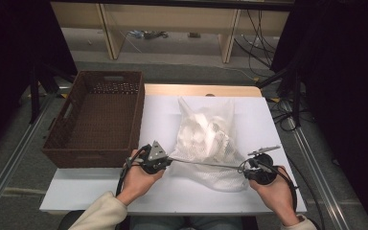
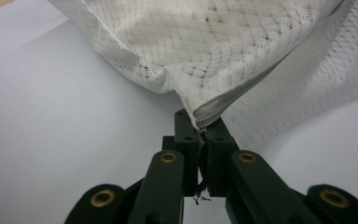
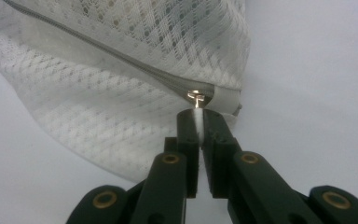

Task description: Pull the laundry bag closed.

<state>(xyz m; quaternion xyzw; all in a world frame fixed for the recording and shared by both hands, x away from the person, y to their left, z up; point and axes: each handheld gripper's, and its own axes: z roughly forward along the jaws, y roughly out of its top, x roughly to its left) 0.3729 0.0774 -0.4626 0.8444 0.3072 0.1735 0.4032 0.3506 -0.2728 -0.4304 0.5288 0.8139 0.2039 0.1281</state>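
A white mesh laundry bag (image 1: pixel 206 139) with white items inside lies in the middle of the white table (image 1: pixel 172 191). Its grey zipper (image 1: pixel 206 164) is stretched taut between my two grippers. My left gripper (image 1: pixel 170 160) is shut on the zipper's end corner (image 2: pixel 205 116), at the bag's left near side. My right gripper (image 1: pixel 245 168) is shut on the zipper pull tab (image 3: pixel 196 105), with the metal slider (image 3: pixel 196 96) just beyond its tips. In the right gripper view the zipper (image 3: pixel 121 60) looks closed along its length.
A dark brown woven basket (image 1: pixel 96 117) stands empty at the left of the table, close to my left hand. Beyond the table's far edge are wooden frame legs (image 1: pixel 108 28) and cables (image 1: pixel 263 43) on the floor.
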